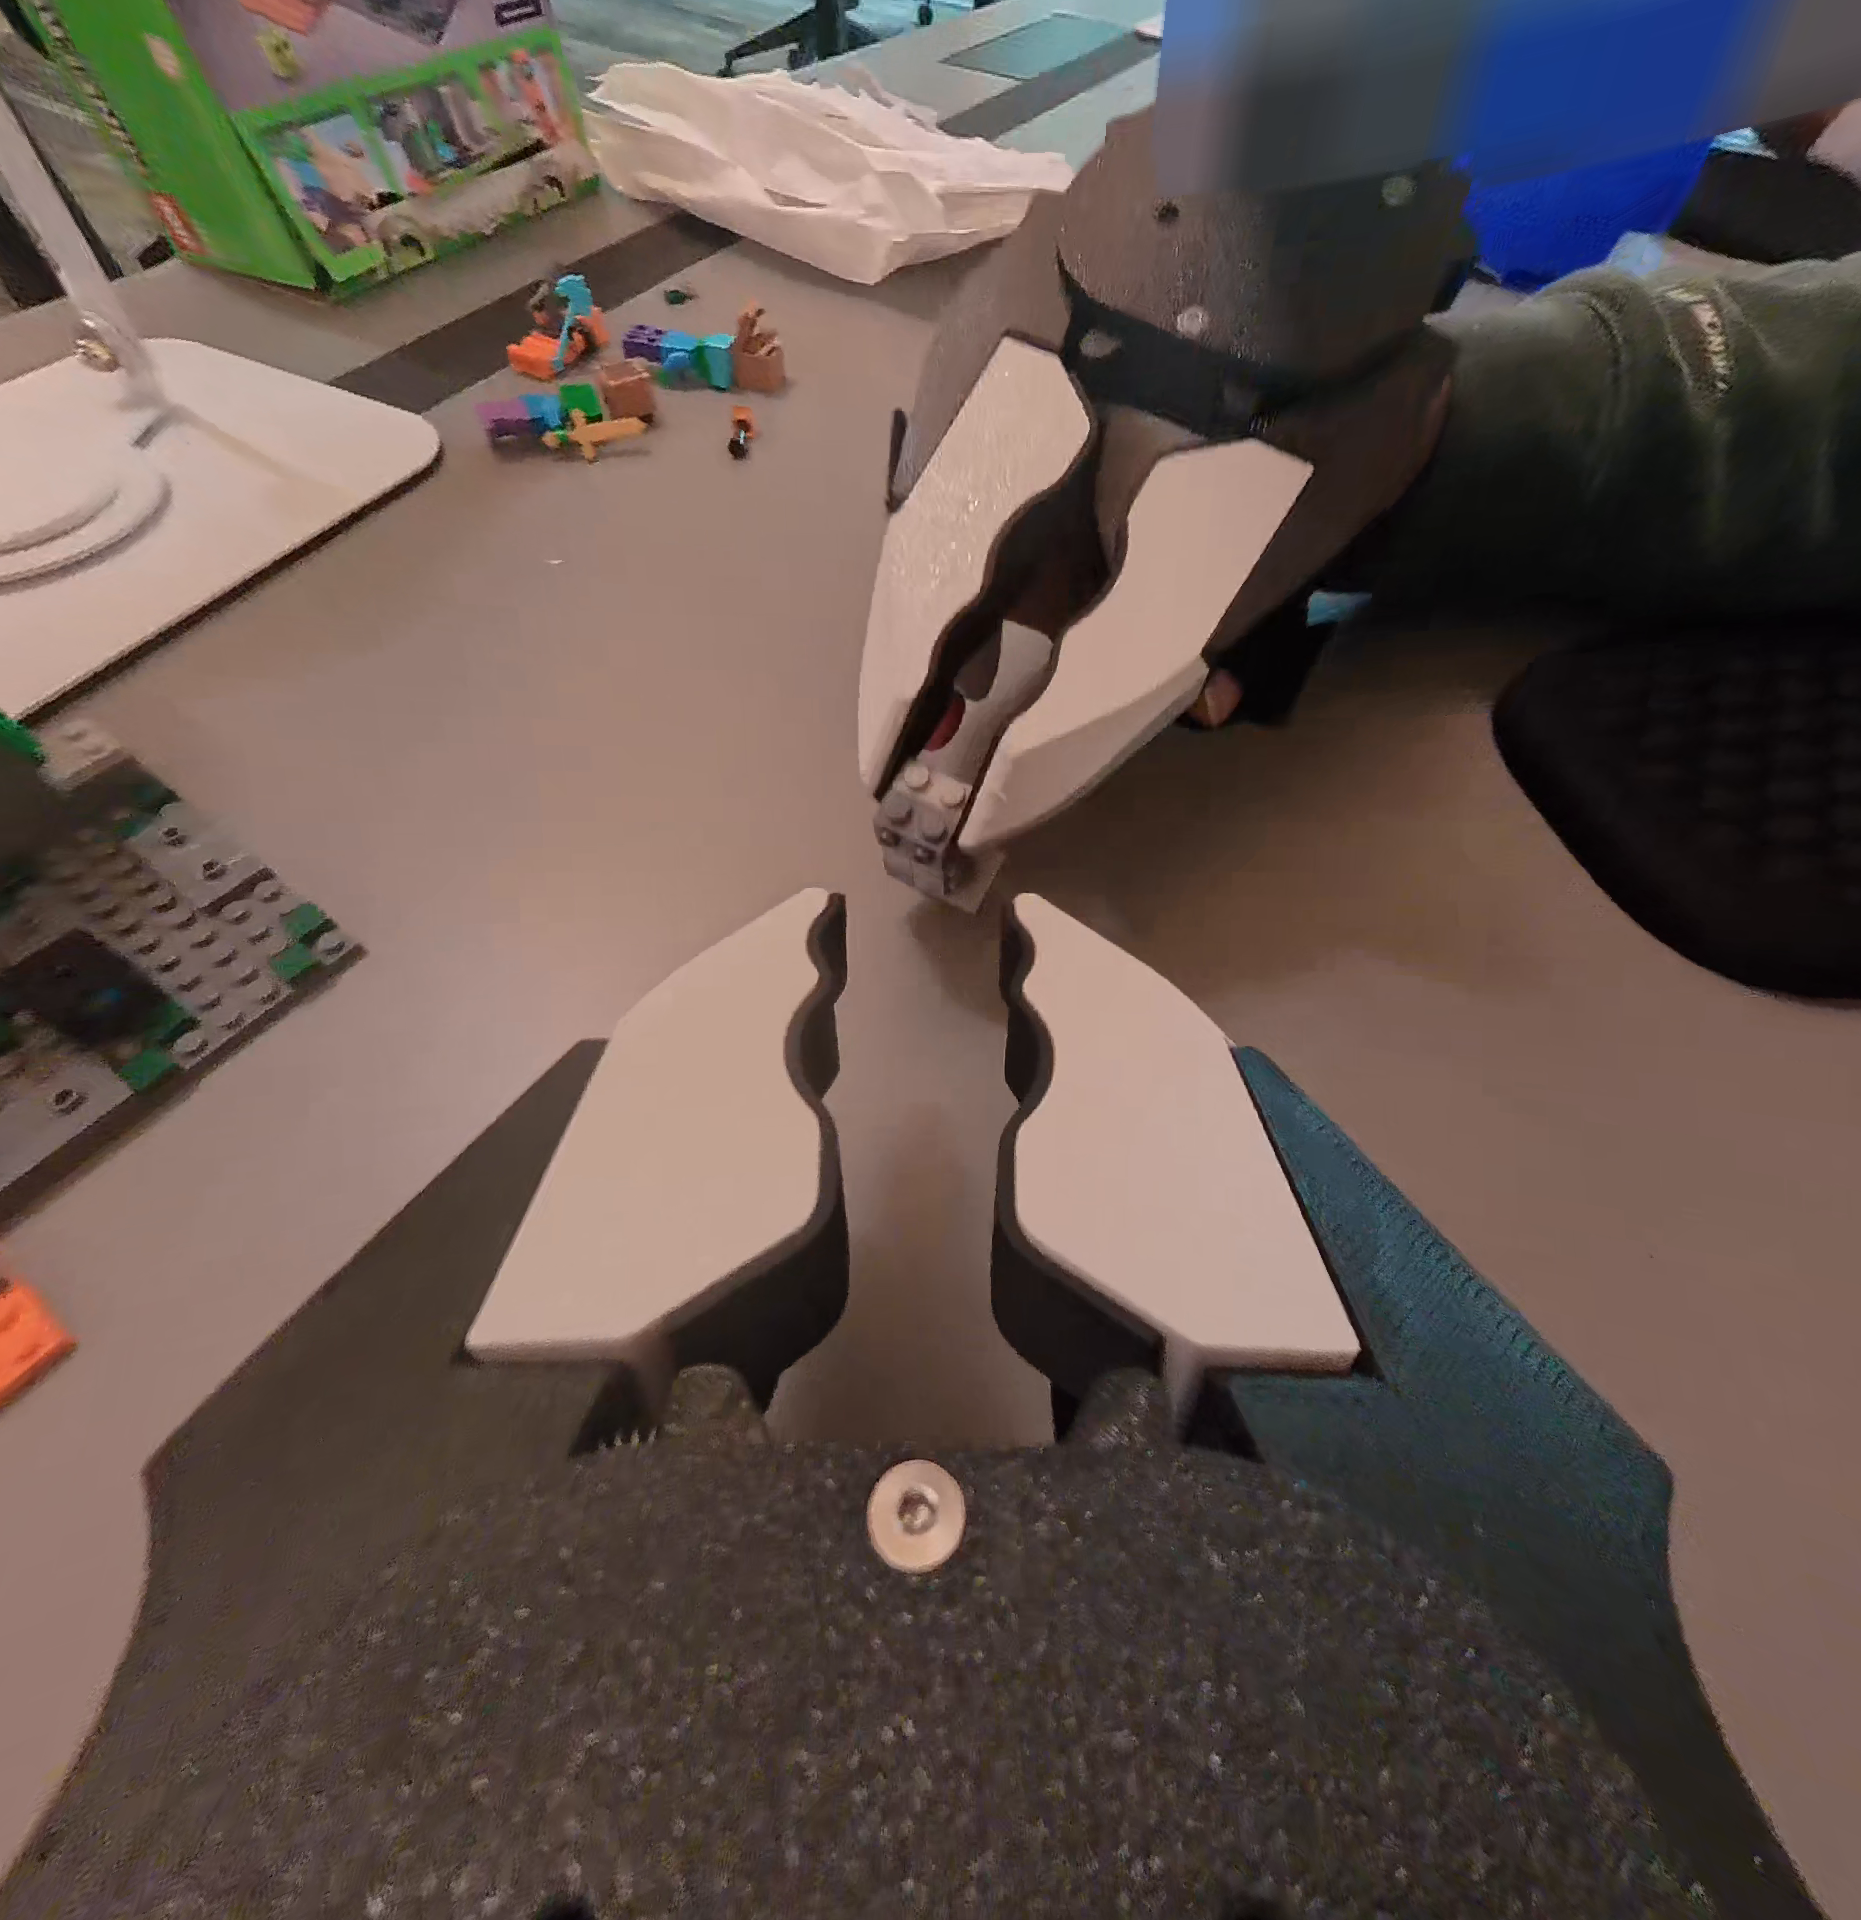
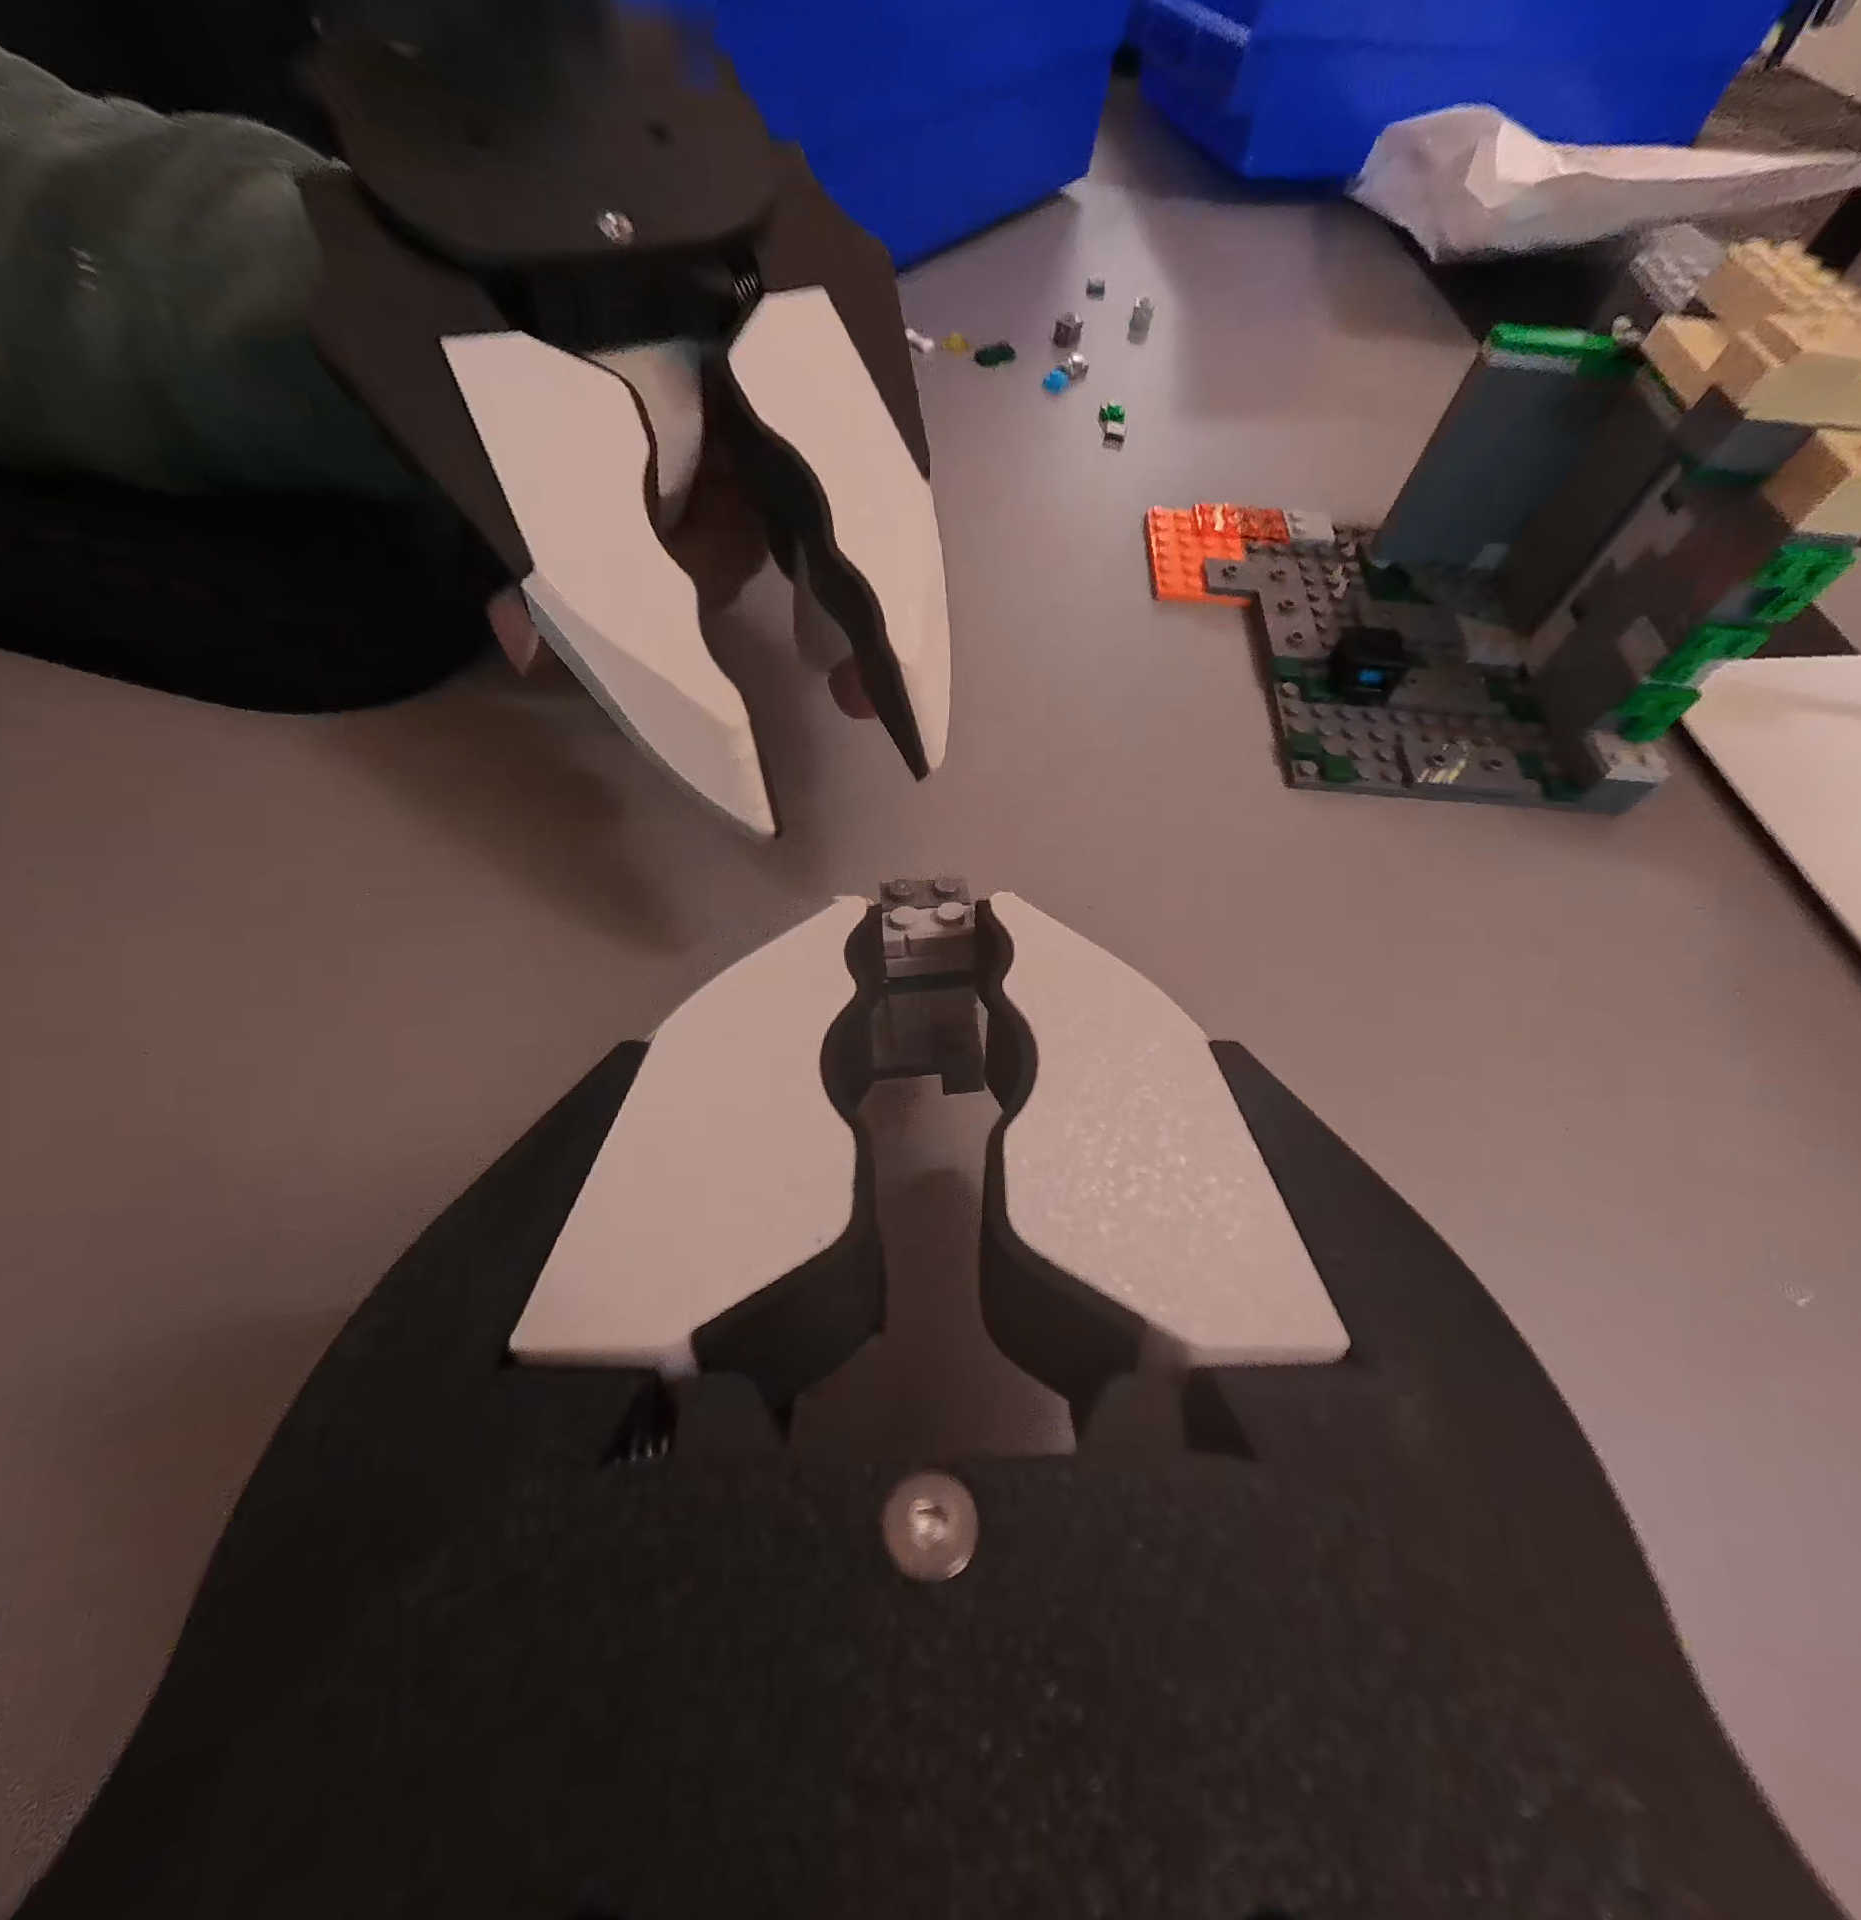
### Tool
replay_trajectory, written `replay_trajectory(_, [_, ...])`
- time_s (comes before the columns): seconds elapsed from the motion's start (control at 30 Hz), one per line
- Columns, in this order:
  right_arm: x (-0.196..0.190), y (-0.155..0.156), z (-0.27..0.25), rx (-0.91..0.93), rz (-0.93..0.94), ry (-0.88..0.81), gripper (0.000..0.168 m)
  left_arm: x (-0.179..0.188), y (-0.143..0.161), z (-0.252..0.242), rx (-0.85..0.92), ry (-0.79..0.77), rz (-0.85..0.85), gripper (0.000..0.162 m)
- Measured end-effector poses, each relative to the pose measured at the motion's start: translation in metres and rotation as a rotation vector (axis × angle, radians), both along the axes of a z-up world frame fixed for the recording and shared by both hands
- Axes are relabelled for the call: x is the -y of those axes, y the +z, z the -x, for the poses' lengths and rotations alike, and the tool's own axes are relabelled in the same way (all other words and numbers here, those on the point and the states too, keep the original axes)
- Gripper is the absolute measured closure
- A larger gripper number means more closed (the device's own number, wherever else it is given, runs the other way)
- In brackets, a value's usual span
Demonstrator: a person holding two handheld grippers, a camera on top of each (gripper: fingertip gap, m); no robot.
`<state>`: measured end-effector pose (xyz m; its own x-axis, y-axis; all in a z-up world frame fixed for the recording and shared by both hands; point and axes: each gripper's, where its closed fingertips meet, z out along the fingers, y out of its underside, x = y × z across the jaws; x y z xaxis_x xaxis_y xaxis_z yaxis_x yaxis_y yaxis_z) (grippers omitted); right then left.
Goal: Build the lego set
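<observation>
right gripper [image 2: 928, 914] jaws clamped on grey brick stack [image 2: 921, 925], studs out for mating | left gripper [image 1: 924, 914] jaws apart, empty, facing it | build [image 2: 1528, 623] waits on tabletop [image 2: 1113, 987]

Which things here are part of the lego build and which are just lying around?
Job: grey brick stack in right gripper; left gripper; part-built model; loose pieces.
Lying about: set box; white paper; blue bins.
</observation>
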<state>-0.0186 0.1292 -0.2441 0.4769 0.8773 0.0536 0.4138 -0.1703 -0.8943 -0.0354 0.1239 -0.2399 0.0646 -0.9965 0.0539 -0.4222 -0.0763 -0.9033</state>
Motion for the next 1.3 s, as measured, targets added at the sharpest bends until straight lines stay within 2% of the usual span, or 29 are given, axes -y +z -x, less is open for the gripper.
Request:
replay_trajectory(0.43, [0.007, -0.021, -0.012, 0.102, 0.027, -0.007, 0.150, 0.004, -0.006, -0.002, -0.017, -0.015, -0.036, 0.137])
replay_trajectory(0.67, [0.007, -0.011, -0.019, 0.077, 0.024, -0.019, 0.141, 0.002, -0.006, -0.001, -0.011, -0.003, -0.048, 0.138])
replay_trajectory(0.77, [0.005, 0.008, -0.032, 0.010, 0.023, -0.054, 0.139, 0.003, -0.004, -0.002, 0.002, -0.010, -0.059, 0.139])
replay_trajectory(0.97, [-0.017, 0.067, -0.077, -0.161, -0.076, -0.265, 0.136, 0.000, 0.008, -0.002, 0.071, -0.005, -0.062, 0.148])
replay_trajectory(1.1, [-0.032, 0.105, -0.119, -0.188, -0.186, -0.543, 0.150, -0.010, 0.017, 0.000, 0.117, 0.055, -0.074, 0.155])
replay_trajectory(1.2, [-0.043, 0.117, -0.142, -0.201, -0.156, -0.712, 0.154, -0.021, 0.021, 0.000, 0.137, 0.108, -0.125, 0.157])
replay_trajectory(1.3, [-0.053, 0.125, -0.151, -0.361, -0.142, -0.826, 0.157, -0.035, 0.029, -0.009, 0.177, 0.160, -0.161, 0.159])
